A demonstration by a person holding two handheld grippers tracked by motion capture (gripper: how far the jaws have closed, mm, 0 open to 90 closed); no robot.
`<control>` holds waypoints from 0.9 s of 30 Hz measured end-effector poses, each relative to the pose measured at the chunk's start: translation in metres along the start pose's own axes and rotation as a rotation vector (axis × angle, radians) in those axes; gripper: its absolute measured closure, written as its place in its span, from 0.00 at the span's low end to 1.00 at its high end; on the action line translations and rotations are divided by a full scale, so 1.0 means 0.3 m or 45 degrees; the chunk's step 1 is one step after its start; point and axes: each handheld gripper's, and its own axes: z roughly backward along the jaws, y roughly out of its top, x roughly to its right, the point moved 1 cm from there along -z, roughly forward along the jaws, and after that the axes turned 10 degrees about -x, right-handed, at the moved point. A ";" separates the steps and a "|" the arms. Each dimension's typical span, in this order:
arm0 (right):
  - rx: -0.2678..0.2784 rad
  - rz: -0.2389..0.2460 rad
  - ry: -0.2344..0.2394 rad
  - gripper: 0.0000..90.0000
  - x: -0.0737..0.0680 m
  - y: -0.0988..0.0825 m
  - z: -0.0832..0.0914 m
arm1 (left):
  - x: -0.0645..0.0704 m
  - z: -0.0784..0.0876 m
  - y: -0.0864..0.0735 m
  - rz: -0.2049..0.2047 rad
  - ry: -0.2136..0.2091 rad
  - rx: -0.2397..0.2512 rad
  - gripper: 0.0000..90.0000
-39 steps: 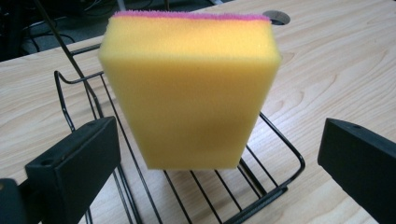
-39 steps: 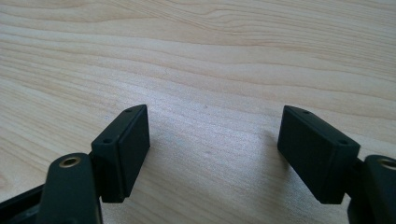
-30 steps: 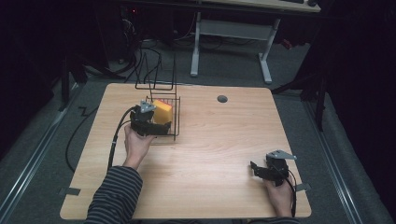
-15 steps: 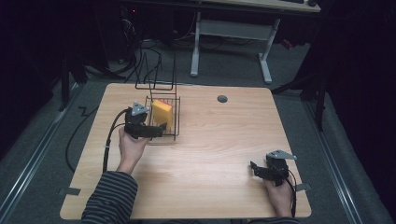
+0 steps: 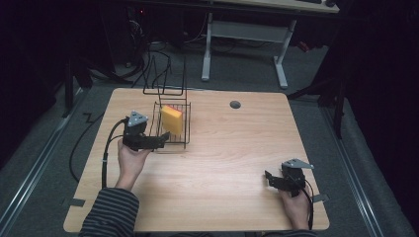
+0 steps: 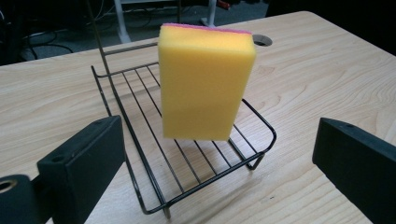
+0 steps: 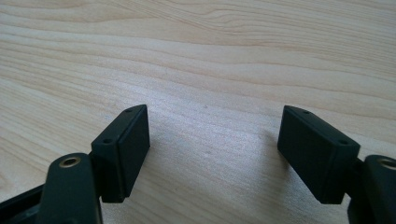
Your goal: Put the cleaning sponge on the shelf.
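Observation:
A yellow sponge with a pink back layer stands on end in a black wire rack on the table's left half. My left gripper sits just left of the rack's near corner, pointing at it. In the left gripper view it is open; its jaws have just been closing a little, with nothing between them and the sponge well beyond their tips. The rack's rim lies ahead of them. My right gripper rests open near the table's front right, over bare wood.
The wooden table has a round cable hole near its far edge. The rack's tall wire back rises behind the sponge. Beyond the table are a white desk frame and floor cables.
My left gripper has pulled back from the sponge, leftward and toward the person, leaving the sponge standing in the rack. The right gripper has stayed put.

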 end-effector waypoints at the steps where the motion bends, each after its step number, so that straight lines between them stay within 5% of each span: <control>1: 0.000 0.000 -0.001 0.28 0.000 0.000 0.000 | -0.003 0.006 -0.003 0.005 -0.006 0.003 0.04; 27: 0.000 0.000 0.000 0.28 0.000 0.000 0.000 | -0.031 0.134 -0.075 0.038 -0.005 0.074 0.07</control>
